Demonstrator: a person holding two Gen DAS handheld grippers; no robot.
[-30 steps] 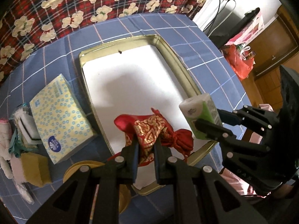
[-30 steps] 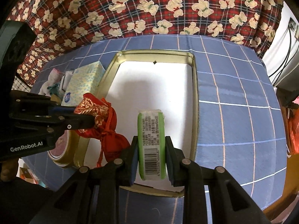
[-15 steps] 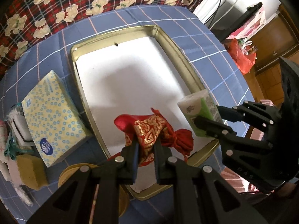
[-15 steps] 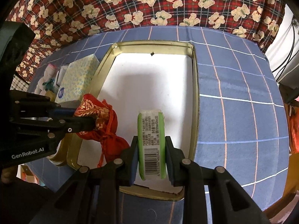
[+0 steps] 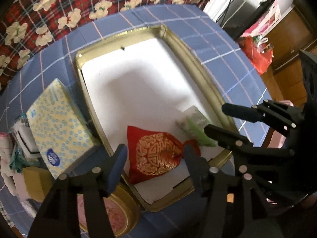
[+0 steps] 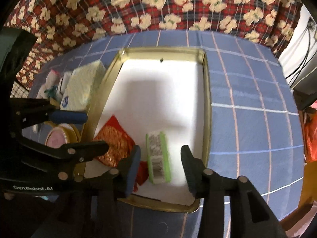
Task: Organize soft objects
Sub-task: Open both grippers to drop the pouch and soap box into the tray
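Both grippers spread wide, empty: left gripper [image 5: 154,154] over red pouch [image 5: 156,158], right gripper [image 6: 160,158] over green tissue pack [image 6: 158,156]. Both lie side by side at tray's [image 5: 178,41] near edge, far end free for more.

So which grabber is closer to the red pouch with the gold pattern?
Left. The left gripper is open with its fingers on either side of the red pouch lying in the tray. The right gripper is open around the green tissue pack beside it.

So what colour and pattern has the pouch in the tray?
The pouch is red with a round gold ornament; the left wrist view shows it best.
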